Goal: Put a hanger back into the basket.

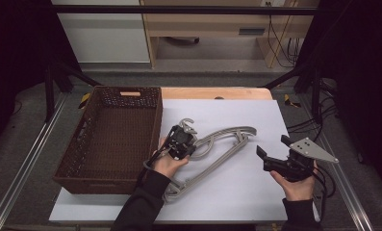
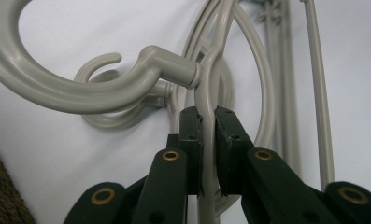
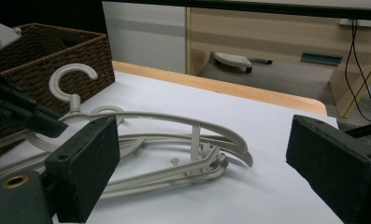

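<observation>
A: Entry on the hangers. A small stack of grey plastic hangers was noted on the white worktop, just right of the brown basket. The hooks were seen pointing toward the basket, the arms trailing out to the right.

B: State of the left hand-held gripper?

A: It was recorded as pressed together on a thin curved rod of one hanger, just below the hook's neck. In the left gripper view the rod was seen caught between the two pads, with almost no gap left.

B: And the right hand-held gripper?

A: It was seen spread wide, held in the air well apart from the hangers, with nothing between the pads.

B: Handling?

A: The hangers were judged light and stiff, but springy along the thin arms. The moulded plastic looked smooth, so some slip in the pads was expected. Being hard, it was not thought fragile, though a thin rod could be snapped if twisted.

B: Best hold?

A: The neck region was judged sound: it lies near the balance point, so little swing would be expected. A hold far out on an arm was judged poor, as the hanger would pivot. Since the stack looked interlocked, it was noted that more than one hanger might be carried along.
</observation>
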